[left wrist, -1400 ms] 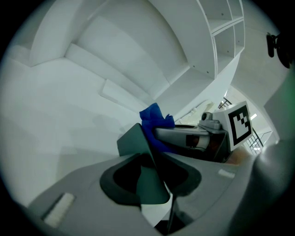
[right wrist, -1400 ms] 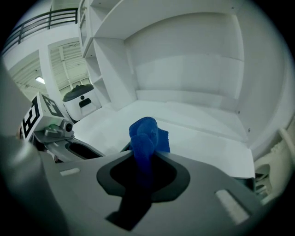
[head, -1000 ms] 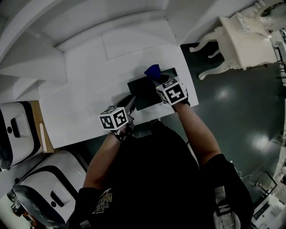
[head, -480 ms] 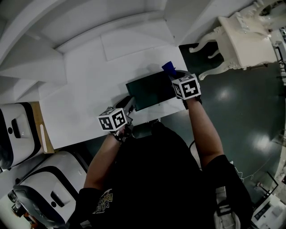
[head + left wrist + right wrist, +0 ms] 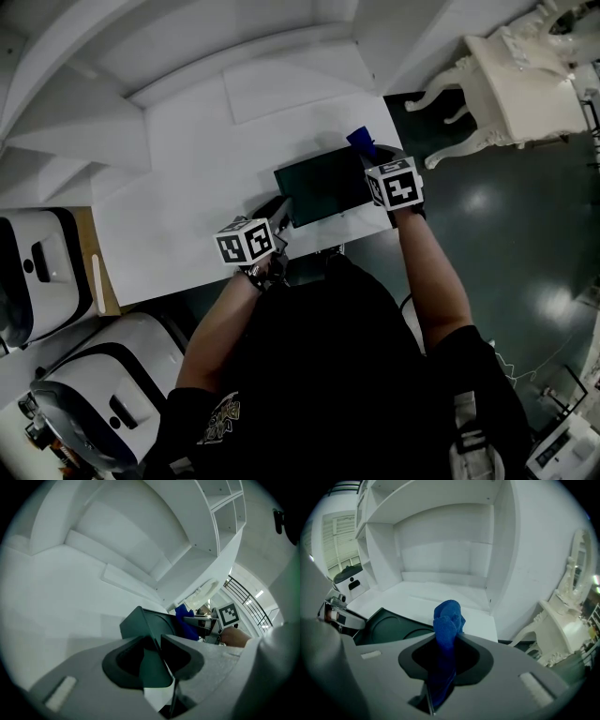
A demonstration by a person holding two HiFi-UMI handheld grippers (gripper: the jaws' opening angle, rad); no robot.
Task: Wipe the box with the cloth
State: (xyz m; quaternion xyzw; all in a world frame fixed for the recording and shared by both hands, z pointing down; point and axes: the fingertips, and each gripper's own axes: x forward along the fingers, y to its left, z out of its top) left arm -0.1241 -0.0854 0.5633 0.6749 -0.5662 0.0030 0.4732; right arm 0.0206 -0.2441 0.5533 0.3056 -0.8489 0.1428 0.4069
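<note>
Box [image 5: 323,186]: dark green, flat, round recesses in its top; it lies on the white table [image 5: 187,187] near the front edge. We note the left gripper [image 5: 281,212] clamped on its near-left corner and the right gripper [image 5: 373,159] pinching the blue cloth [image 5: 358,141]. Since a second ago the cloth has shifted from mid-box to the far-right corner. Count: one box, one cloth, two grippers.

1. A flat white desk surface [image 5: 187,206] sits in a white alcove, with open white shelves [image 5: 436,498] above it.
2. The dark glossy floor [image 5: 511,234] shows bright light reflections.
3. An ornate cream table with carved legs [image 5: 516,84] stands on the floor, at the right.
4. Rounded white machines [image 5: 33,281] stand at the left.
</note>
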